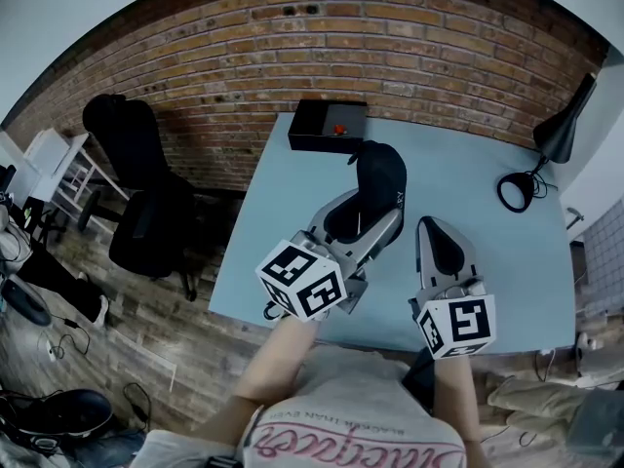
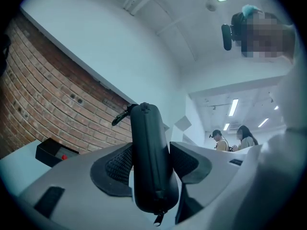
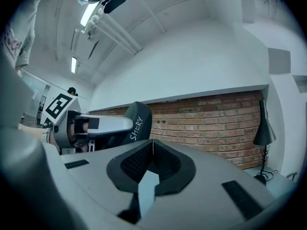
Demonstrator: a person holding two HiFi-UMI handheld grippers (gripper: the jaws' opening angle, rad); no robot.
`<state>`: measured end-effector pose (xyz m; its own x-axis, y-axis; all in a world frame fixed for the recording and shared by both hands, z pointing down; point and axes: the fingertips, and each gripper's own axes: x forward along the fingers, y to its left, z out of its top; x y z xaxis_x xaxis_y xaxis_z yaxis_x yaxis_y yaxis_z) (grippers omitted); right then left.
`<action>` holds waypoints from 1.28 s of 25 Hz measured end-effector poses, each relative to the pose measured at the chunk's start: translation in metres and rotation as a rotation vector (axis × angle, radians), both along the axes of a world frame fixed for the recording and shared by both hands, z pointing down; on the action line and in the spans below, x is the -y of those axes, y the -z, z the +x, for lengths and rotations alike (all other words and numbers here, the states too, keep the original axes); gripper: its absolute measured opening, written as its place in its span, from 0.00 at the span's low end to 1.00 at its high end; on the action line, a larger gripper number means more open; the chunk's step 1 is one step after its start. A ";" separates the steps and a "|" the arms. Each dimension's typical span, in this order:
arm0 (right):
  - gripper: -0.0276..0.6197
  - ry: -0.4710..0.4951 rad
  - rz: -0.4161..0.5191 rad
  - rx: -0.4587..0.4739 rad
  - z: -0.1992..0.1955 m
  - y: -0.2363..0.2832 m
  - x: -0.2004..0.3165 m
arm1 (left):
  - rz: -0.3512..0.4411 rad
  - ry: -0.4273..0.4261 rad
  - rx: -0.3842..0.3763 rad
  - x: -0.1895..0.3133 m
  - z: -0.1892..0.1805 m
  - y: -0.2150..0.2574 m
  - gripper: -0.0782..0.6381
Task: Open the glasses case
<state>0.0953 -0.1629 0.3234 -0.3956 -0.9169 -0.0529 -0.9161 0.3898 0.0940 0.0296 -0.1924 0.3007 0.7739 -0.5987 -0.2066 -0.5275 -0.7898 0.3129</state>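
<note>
glasses case (image 2: 148, 138) looks light and stiff-ish, clamped in the left gripper (image 2: 152, 162); right gripper's (image 3: 152, 150) closed empty, i'd pinch the zip pull (image 2: 158, 219)

The head view looks steeply down from above the person (image 1: 341, 427) onto the pale blue table (image 1: 468, 193), with the brick wall (image 1: 390, 37) at its far edge. The left gripper view sits close behind the glasses case (image 2: 148, 162), tilted up toward the ceiling (image 2: 158, 13), with the brick wall at its left. The right gripper view faces level toward the far brick wall and catches the glasses case at near left. All three views share the glasses case and the brick wall. The desk lamp (image 1: 556, 135) shows at far right in the head and right gripper views.
</note>
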 end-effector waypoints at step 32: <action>0.07 0.119 -0.174 0.112 -0.017 -0.030 0.019 | -0.210 -0.215 -0.158 0.035 0.009 0.023 0.45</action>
